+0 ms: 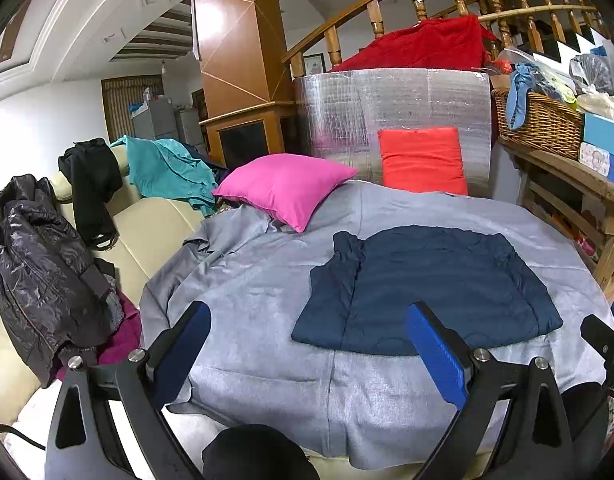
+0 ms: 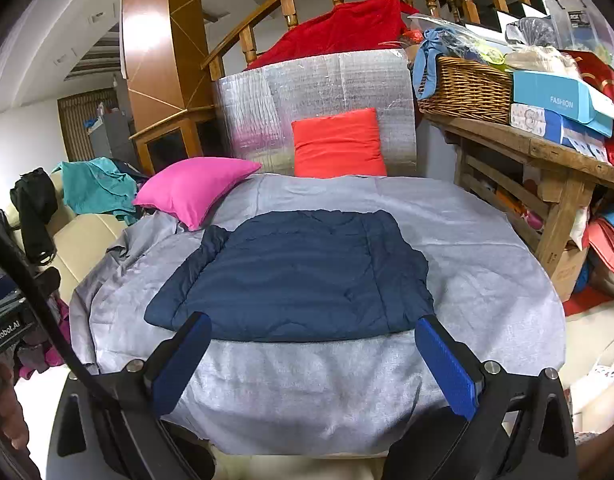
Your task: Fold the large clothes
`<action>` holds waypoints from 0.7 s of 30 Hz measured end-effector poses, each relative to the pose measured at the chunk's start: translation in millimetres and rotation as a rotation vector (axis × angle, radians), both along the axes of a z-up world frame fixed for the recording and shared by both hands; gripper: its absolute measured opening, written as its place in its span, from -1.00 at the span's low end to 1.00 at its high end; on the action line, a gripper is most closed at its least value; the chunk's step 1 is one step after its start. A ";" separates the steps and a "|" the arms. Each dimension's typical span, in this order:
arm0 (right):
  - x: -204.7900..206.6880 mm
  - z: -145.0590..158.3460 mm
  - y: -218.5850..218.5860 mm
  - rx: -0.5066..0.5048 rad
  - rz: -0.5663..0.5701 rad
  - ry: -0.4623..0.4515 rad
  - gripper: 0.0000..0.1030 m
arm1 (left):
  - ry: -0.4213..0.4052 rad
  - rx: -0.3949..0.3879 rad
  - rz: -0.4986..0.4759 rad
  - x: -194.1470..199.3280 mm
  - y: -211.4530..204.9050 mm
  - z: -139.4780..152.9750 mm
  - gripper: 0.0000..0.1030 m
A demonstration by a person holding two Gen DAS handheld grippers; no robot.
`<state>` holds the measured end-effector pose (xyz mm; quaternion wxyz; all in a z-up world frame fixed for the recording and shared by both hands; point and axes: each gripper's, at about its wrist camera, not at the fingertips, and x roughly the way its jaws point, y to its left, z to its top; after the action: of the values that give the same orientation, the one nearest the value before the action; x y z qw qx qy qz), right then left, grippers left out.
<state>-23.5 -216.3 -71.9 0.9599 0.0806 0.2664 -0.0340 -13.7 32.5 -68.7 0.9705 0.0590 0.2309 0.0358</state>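
My left gripper (image 1: 307, 348) shows two black fingers faced with bright blue textured pads (image 1: 435, 356), each arm pinned by a round silver screw (image 1: 481, 355) at its pivot, on black triangular brackets with cut-out slots. My right gripper (image 2: 313, 358) is built alike: black arms, blue pads (image 2: 447, 364), silver screws (image 2: 491, 367). In the right wrist view, at 9 o'clock, I see a black cable (image 2: 47, 312) arcing past the other unit's body, whose label (image 2: 3, 334) reads "GenRobot.AI" in white.
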 end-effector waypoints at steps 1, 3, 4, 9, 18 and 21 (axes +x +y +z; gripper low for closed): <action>-0.4 0.6 0.1 0.000 0.000 -0.003 1.00 | -0.001 0.001 -0.001 -0.1 0.2 0.3 0.90; -1.1 1.5 0.7 0.000 0.000 -0.006 1.00 | -0.002 0.000 -0.001 -0.2 0.2 0.3 0.90; -0.6 1.8 0.6 -0.001 0.001 -0.007 1.00 | -0.002 0.000 -0.001 -0.2 0.5 0.5 0.90; -0.3 2.3 2.4 0.001 0.003 -0.010 1.00 | 0.000 -0.001 0.001 0.4 2.1 0.9 0.90; 0.8 8.7 6.4 -0.001 0.011 -0.018 1.00 | -0.006 -0.009 0.021 -1.3 9.3 6.7 0.90; -5.0 15.9 10.3 -0.006 0.011 -0.037 1.00 | -0.020 -0.008 0.024 -5.6 11.2 11.8 0.90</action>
<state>-28.5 -205.9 -56.0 0.9651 0.0768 0.2489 -0.0279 -19.4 43.7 -56.9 0.9725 0.0523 0.2220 0.0469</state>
